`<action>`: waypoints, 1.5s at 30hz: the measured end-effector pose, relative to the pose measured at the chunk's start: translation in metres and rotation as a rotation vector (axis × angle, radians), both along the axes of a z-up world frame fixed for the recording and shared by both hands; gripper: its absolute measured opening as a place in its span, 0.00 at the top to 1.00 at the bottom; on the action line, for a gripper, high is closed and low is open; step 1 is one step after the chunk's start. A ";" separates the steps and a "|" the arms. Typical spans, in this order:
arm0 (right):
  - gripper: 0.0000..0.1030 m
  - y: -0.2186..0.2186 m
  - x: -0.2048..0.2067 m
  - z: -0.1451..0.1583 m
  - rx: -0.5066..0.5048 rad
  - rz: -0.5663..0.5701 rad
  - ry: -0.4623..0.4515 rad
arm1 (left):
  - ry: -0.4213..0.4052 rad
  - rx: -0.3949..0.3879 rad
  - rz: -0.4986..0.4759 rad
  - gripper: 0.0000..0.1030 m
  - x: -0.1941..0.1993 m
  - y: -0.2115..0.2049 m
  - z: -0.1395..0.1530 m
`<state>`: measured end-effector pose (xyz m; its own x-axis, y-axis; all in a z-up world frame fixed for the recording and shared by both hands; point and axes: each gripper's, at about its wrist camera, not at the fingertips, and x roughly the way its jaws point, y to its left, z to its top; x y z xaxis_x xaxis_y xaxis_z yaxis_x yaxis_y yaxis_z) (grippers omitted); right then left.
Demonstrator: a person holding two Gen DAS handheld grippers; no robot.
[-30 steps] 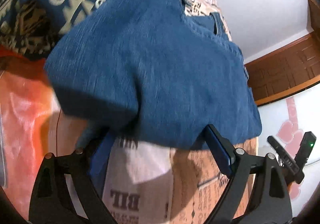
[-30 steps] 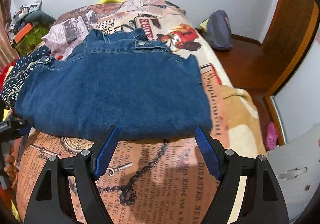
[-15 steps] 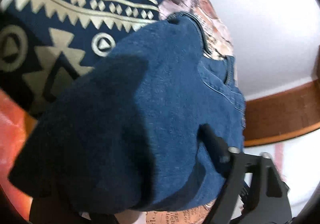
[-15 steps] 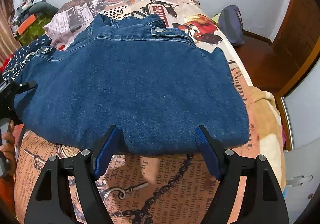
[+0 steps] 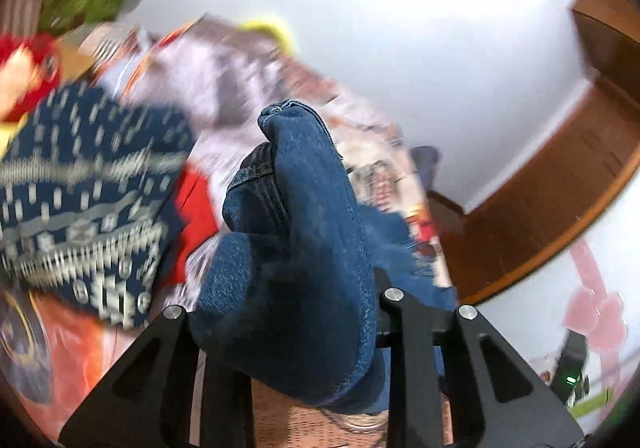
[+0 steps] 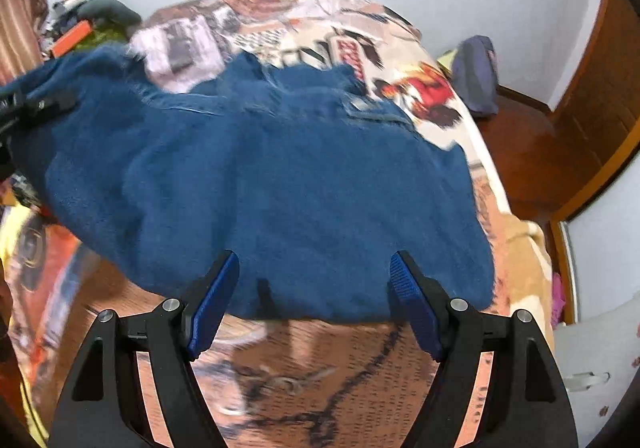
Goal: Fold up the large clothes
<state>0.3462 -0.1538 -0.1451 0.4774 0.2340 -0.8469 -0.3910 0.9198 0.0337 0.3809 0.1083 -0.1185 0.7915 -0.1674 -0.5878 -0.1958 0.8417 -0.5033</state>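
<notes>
A blue denim jacket [image 6: 280,183] lies folded on a bed with a newspaper-print blanket [image 6: 304,380]. My left gripper [image 5: 288,312] is shut on a bunched fold of the jacket [image 5: 304,248] and holds it lifted; the cloth hides the fingertips. In the right wrist view the left gripper [image 6: 28,107] shows at the jacket's far left edge. My right gripper [image 6: 314,300] is open and empty, its blue pads [image 6: 212,304] just at the jacket's near hem.
A navy patterned cloth [image 5: 80,207] and red fabric [image 5: 196,215] lie left of the jacket. A grey bag [image 6: 478,79] sits on the wooden floor [image 6: 528,151] at the right. Clutter [image 6: 92,23] is piled at the back left.
My left gripper has closed on the jacket's left edge and lifted it, swinging upward. My right gripper has moved forward to the jacket's near hem and stays open.
</notes>
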 end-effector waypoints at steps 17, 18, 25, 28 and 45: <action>0.27 0.160 -0.002 -0.060 0.008 0.304 0.150 | 0.094 0.067 0.080 0.75 -0.015 0.072 -0.028; 0.27 0.159 -0.002 -0.064 0.011 0.305 0.153 | 0.090 0.080 0.085 0.75 -0.018 0.068 -0.033; 0.27 0.111 -0.004 -0.053 0.110 0.275 0.152 | 0.061 0.142 0.059 0.75 -0.014 0.036 -0.020; 0.27 0.070 -0.005 -0.044 0.131 0.203 0.104 | 0.038 0.186 0.034 0.75 -0.011 0.013 -0.010; 0.27 -0.043 0.020 -0.067 0.333 -0.029 0.237 | 0.096 0.166 -0.502 0.75 0.057 -0.191 -0.016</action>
